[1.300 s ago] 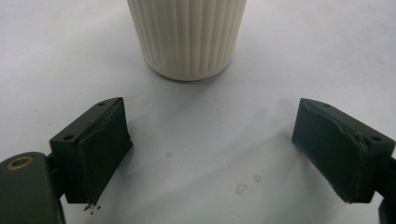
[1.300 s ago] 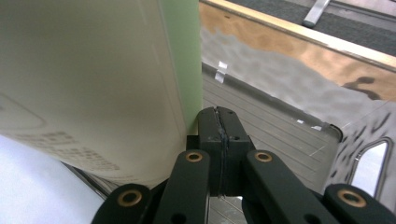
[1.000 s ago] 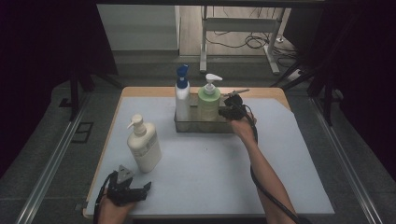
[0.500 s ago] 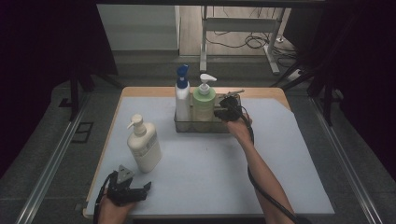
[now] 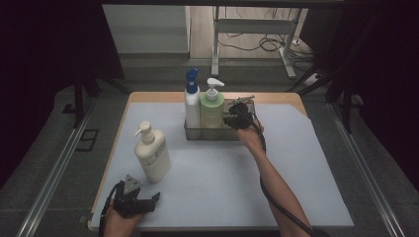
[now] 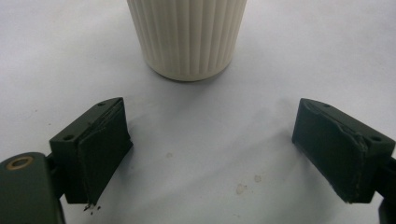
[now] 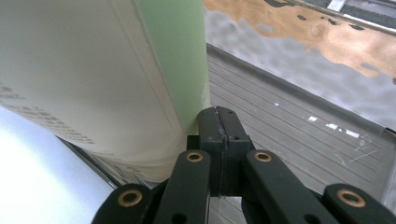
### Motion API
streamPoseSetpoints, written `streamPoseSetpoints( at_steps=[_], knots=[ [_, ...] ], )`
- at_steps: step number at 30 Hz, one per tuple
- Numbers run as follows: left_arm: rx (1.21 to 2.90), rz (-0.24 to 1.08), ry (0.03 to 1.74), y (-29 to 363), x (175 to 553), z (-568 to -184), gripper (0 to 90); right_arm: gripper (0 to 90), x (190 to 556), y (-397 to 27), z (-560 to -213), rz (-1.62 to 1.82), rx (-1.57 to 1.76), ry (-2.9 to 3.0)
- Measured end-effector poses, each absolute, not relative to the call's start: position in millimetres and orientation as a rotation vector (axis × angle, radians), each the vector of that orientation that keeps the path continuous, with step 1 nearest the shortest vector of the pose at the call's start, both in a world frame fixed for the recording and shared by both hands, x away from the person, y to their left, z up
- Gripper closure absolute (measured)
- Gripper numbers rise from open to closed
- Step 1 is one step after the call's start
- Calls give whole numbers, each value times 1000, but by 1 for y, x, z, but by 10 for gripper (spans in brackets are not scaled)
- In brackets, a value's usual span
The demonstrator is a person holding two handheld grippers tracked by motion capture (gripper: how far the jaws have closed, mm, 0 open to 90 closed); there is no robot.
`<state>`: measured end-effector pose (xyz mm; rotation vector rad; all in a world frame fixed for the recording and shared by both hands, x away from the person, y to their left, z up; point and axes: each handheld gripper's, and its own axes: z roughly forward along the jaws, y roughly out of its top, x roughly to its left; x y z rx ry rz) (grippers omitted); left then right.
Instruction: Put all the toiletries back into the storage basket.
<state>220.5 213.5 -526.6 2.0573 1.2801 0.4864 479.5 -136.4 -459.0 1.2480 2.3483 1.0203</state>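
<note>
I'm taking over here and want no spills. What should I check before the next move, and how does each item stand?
1. Right claw shut, holding nothing: ok.
2. Right claw clear of green bottle: not ok, tips sit against its side.
3. Green bottle and blue-capped bottle upright in metal tray: ok.
4. Left claw open, nothing between its jaws: ok.
5. Cream bottle upright on the mat, ahead of left claw: ok.

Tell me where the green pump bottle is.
In the high view, the green pump bottle stands in the metal tray, right of the blue-capped bottle, beside the right tongs.
</note>
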Motion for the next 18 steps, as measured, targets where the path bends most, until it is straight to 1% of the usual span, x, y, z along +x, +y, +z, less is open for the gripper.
streamPoseSetpoints(
  at_steps=[8, 14, 18],
  knots=[
    [2057, 488, 1280, 213, 220, -527, 105, 894, 478, -137, -459, 1014, 1242, 2351],
    [2056, 489, 1280, 213, 220, -527, 106, 833, 477, -141, -455, 1019, 1251, 2348],
    [2055, 489, 1280, 213, 220, -527, 106, 810, 475, -145, -451, 1036, 1240, 2351]
  ],
)
